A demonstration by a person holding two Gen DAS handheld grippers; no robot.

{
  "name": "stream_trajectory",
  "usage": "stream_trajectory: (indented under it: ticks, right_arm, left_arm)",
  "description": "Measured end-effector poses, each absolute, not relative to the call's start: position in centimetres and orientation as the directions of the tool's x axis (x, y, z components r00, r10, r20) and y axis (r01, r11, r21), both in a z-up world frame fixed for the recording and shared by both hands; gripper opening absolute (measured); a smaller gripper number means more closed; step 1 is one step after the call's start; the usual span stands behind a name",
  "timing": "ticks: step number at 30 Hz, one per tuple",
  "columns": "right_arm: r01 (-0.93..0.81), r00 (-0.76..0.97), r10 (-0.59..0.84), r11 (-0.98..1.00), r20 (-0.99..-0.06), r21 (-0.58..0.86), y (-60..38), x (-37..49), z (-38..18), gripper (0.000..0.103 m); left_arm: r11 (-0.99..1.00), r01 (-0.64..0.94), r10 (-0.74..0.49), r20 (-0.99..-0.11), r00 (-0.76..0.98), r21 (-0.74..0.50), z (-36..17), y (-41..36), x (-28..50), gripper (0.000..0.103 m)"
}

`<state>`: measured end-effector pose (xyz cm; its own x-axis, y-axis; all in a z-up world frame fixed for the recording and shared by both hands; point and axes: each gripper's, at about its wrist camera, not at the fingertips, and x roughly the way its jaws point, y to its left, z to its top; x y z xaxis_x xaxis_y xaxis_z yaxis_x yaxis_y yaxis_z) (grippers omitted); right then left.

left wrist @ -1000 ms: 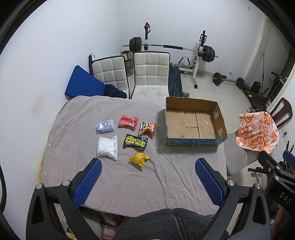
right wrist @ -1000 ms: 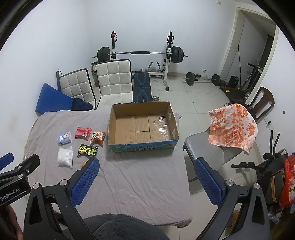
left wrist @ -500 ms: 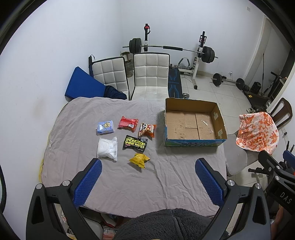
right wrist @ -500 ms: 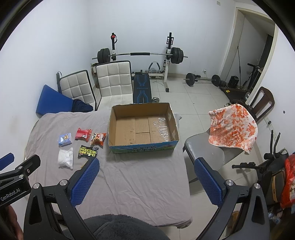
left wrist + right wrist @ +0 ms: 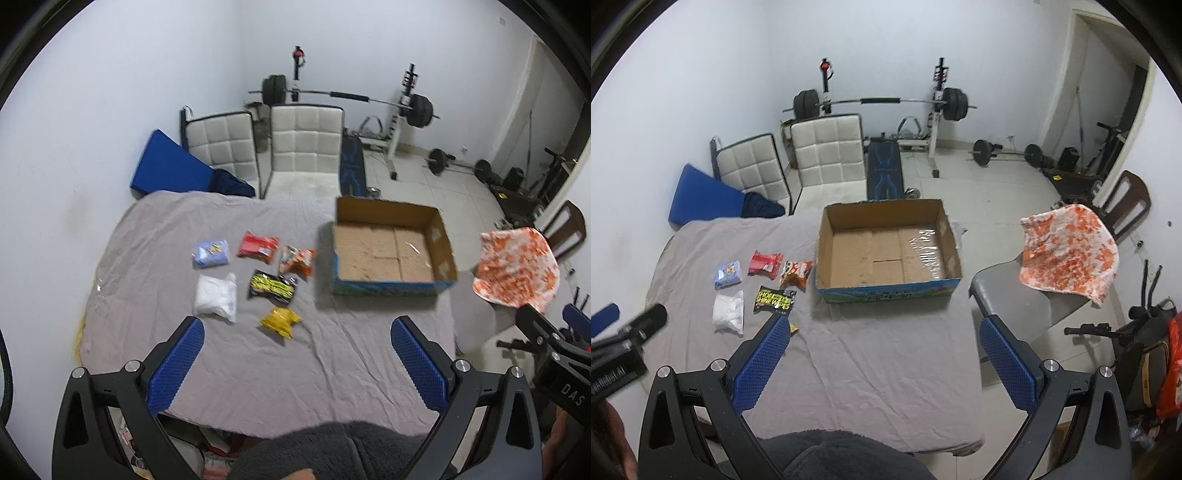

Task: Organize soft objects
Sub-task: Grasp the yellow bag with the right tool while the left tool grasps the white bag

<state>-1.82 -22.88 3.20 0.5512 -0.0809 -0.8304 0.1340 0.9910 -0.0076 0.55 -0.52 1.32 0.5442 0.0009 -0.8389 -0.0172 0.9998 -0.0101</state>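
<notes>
Several soft packets lie on the grey-covered table (image 5: 258, 362): a light blue pack (image 5: 210, 253), a red pack (image 5: 258, 246), an orange snack pack (image 5: 296, 260), a white pack (image 5: 216, 294), a black shoe-wipes pack (image 5: 272, 286) and a yellow pack (image 5: 280, 321). An empty open cardboard box (image 5: 391, 251) stands to their right. My left gripper (image 5: 295, 354) is open and empty, above the table's near edge. My right gripper (image 5: 884, 354) is open and empty, nearer the box (image 5: 886, 251). The black pack (image 5: 774, 299) and white pack (image 5: 728, 314) also show in the right wrist view.
Two white padded chairs (image 5: 303, 147) and a blue mat (image 5: 166, 166) stand behind the table. A grey chair with an orange-patterned cloth (image 5: 1071, 254) is to the right. A barbell rack (image 5: 886, 103) and weights stand by the far wall.
Both grippers have shifted a little; the view has drifted slightly so the packets and box sit a bit lower and closer. Both stay open and empty.
</notes>
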Motion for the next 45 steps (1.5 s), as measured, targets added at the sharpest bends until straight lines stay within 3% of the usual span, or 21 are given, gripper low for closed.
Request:
stream_trajectory:
  ticks: [5,13,18,24,27,28,31,32,36,45]
  right_arm:
    - [0.031,0.464,0.012,0.999,-0.886,0.030,-20.7,2.5,-1.5,0.103]
    - [-0.140,0.187,0.121,0.986,-0.975,0.096,-11.9,11.1,-15.2,0.103]
    - [-0.084,0.014,0.153,0.985,-0.988,0.152,-6.1,16.0,-25.1,0.103]
    - [0.064,-0.140,0.124,0.991,-0.982,0.116,-2.1,20.1,-36.6,0.102]
    - [0.132,-0.199,0.128,0.986,-0.972,0.103,-1.2,20.9,-40.5,0.096]
    - [0.156,-0.223,0.136,0.983,-0.965,0.102,-1.1,21.0,-41.7,0.089]
    - [0.173,-0.289,0.164,0.978,-0.943,0.117,-1.2,20.7,-43.9,0.060]
    - [0.148,-0.291,0.149,0.983,-0.945,0.109,-1.2,20.4,-44.0,0.056]
    - [0.009,-0.265,0.035,0.999,-0.964,0.034,-2.0,19.0,-44.0,0.056]
    - [0.060,-0.286,0.092,0.995,-0.954,0.079,-3.7,17.1,-46.3,0.065]
  left_arm:
    - [0.993,-0.114,0.046,-0.848,0.528,-0.018,-0.6,3.8,2.9,0.103]
    - [0.969,-0.242,0.147,-0.911,0.385,0.054,-8.3,11.4,6.6,0.103]
    - [0.955,-0.286,0.156,-0.956,0.248,0.082,-15.5,15.2,9.3,0.103]
    - [0.942,-0.322,0.140,-0.983,0.118,0.096,-23.1,19.2,12.1,0.103]
    - [0.937,-0.334,0.136,-0.987,0.081,0.101,-26.0,20.7,13.4,0.103]
    - [0.937,-0.334,0.128,-0.989,0.068,0.099,-27.1,21.2,14.0,0.103]
    - [0.942,-0.329,0.073,-0.997,0.026,0.060,-29.6,22.1,15.7,0.103]
    - [0.946,-0.321,0.051,-0.999,0.014,0.044,-30.3,22.2,16.2,0.103]
    - [0.967,-0.255,-0.005,-1.000,-0.027,0.002,-32.5,21.9,18.8,0.103]
    - [0.992,-0.122,-0.004,-0.991,-0.132,0.013,-39.0,19.7,23.9,0.103]
